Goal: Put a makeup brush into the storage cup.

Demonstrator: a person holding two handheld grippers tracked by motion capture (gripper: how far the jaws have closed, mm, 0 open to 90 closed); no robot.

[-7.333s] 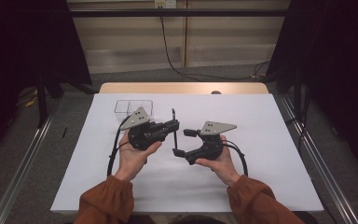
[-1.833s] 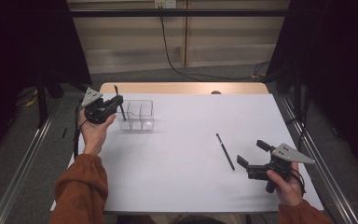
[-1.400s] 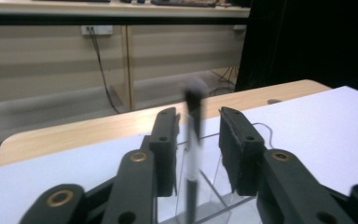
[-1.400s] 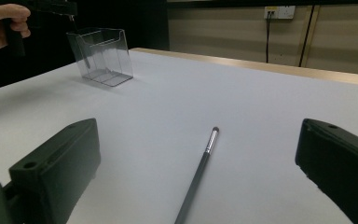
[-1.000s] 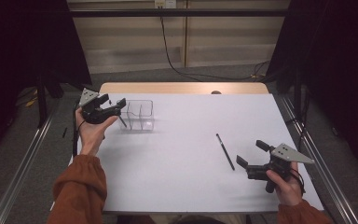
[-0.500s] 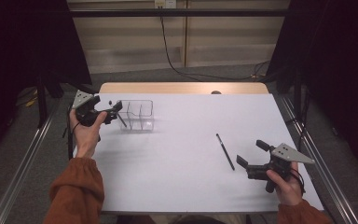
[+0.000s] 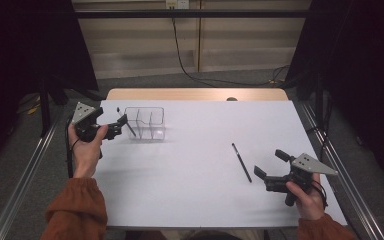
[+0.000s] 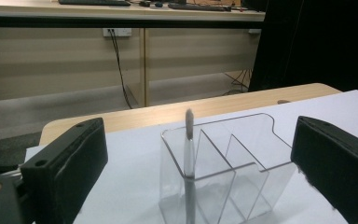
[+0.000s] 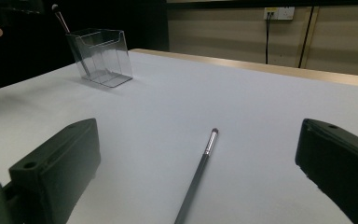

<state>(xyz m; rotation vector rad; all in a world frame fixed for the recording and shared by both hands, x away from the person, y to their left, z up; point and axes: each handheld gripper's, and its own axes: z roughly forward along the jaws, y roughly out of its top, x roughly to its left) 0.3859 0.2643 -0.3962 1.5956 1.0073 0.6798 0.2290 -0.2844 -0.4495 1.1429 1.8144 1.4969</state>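
Observation:
A clear plastic holder (image 7: 150, 125) (image 8: 242, 154) (image 9: 105, 51) with three compartments stands at the table's far left. A thin dark brush (image 7: 125, 120) (image 8: 189, 135) (image 9: 63, 21) leans in its left compartment, tip up. My left gripper (image 7: 120, 127) (image 8: 200, 140) hovers just left of the holder. Its jaws have just been opening and stand wide, off the brush. A second dark brush (image 7: 241, 162) (image 9: 200, 172) lies flat on the white cover at the right. My right gripper (image 7: 270, 163) (image 9: 198, 154) is open right behind it, jaws either side of its near end without touching.
The white cover (image 7: 195, 170) spreads over the table, with a bare wooden strip (image 7: 195, 94) along the far edge. Metal rails (image 7: 25, 175) run along both sides. A black cable (image 7: 180, 45) hangs on the back wall, and dark curtains stand left and right.
My left gripper has let go of the brush, opened, and drawn back to the left, away from the holder. The brush stays in the holder. The right hand has kept still.

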